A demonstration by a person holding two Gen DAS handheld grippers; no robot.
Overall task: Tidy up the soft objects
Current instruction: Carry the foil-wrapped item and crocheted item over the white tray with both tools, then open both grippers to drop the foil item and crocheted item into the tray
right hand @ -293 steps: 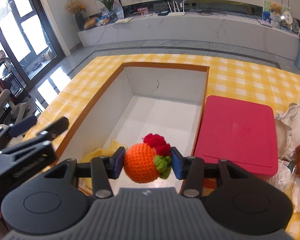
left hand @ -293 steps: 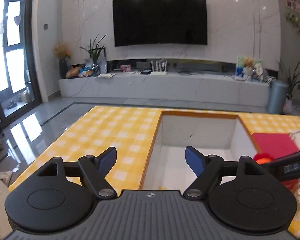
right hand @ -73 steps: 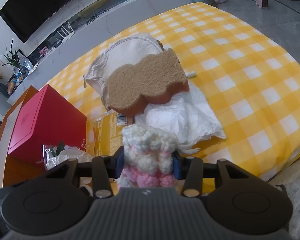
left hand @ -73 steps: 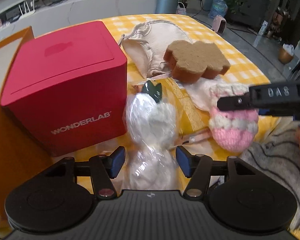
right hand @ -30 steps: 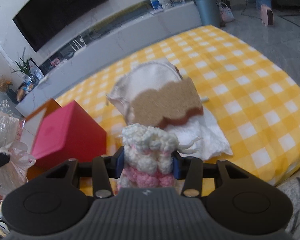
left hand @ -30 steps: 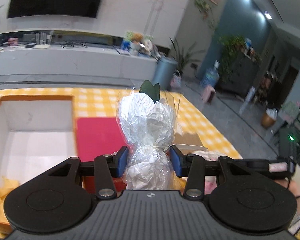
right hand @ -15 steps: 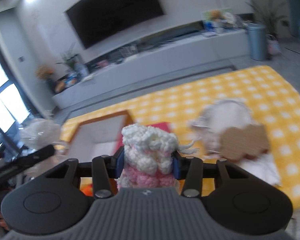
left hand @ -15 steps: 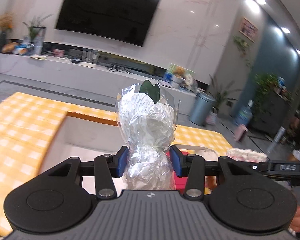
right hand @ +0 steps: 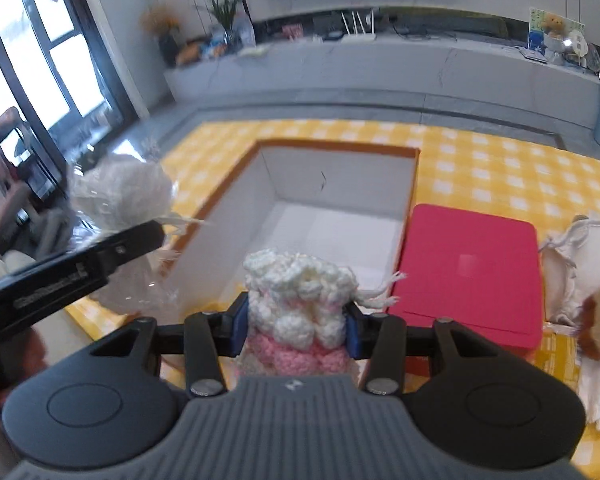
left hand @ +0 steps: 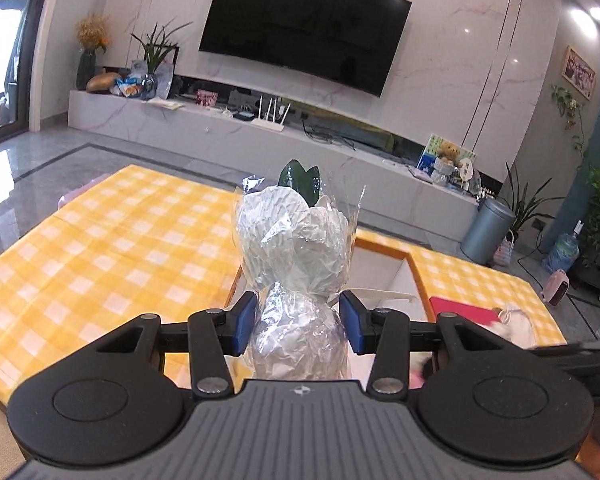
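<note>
1. Left gripper (left hand: pixel 298 328) clamps the cellophane-wrapped bundle (left hand: pixel 296 256) half-wide — held above the open box (right hand: pixel 332 216).
2. Right gripper (right hand: pixel 296 330) pinches the crochet toy (right hand: pixel 300 304), over the box's near edge.
3. Risk — slippery wrap may slide out; releasing early drops the toy on the checked tablecloth (right hand: pixel 500 168).

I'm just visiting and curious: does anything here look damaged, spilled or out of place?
One small thing: the open box has a thin dark crack-like mark on its white back wall. Otherwise nothing looks spilled. The left gripper holds a cellophane-wrapped bundle, the right gripper a pink-and-white crochet piece.
</note>
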